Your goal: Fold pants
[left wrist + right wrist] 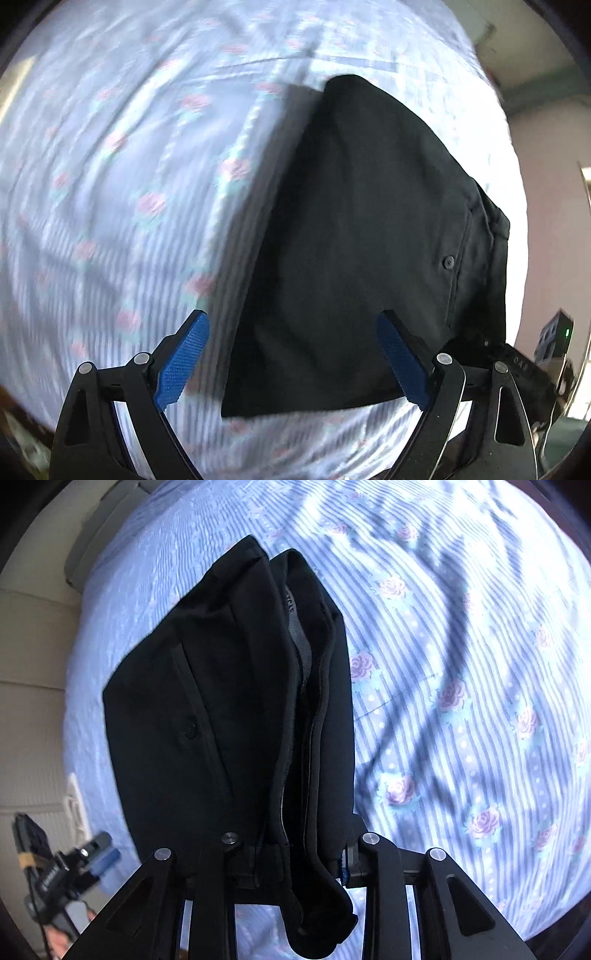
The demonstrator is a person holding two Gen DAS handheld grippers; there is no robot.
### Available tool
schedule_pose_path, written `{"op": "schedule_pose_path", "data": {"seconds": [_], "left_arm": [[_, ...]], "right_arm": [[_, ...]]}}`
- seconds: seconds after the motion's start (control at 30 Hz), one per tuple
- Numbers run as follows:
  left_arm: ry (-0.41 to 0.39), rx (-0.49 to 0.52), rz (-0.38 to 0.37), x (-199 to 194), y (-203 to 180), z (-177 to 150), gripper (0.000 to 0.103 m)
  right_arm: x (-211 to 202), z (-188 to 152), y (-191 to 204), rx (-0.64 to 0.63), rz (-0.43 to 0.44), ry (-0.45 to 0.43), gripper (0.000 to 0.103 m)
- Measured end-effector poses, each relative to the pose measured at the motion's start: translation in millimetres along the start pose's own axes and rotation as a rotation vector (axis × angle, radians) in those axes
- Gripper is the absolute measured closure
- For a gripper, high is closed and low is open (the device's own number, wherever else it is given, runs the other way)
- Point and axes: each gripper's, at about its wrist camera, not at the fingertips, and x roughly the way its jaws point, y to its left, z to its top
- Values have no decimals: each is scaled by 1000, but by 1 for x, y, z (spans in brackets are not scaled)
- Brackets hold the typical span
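Observation:
The black pants lie folded into a compact stack on a bed sheet. In the left wrist view my left gripper is open above the near edge of the stack, its blue pads apart and empty. In the right wrist view my right gripper is shut on the waistband end of the pants; the cloth bunches between the fingers and hides the pads. A pocket button shows on the top layer.
The bed is covered by a blue-and-white striped sheet with pink roses. The left gripper shows at the lower left of the right wrist view. A pale wall lies beyond the bed's edge.

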Motion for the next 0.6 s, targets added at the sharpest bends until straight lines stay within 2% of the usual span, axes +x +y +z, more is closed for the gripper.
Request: {"op": "schedule_pose_path", "data": {"seconds": [0.07,0.2,0.27,0.37,0.4,0.43,0.5,0.6], "left_arm": [[14,25,-29,9,1,10,14],[37,56,-32,28,2,31,18],[69,55,-69,37,3,36,19],[73,54,-123,43,3,39,19],[76,50,-150,43,4,40,25],[84,52,-176,43,5,40,39],[131,60,-259,41,6,43,58],[147,104,-302,37,4,46,61]], "right_arm": [[4,-1,8,-10,-26,1,73],[12,-1,11,-9,-61,8,73],[13,-1,13,-25,-90,6,73],[22,0,27,-31,-120,3,72],[21,0,27,-35,-128,2,72],[22,0,27,-41,-138,1,71],[21,0,26,-53,-156,-3,71],[18,-1,21,-56,-164,-5,71]]}}
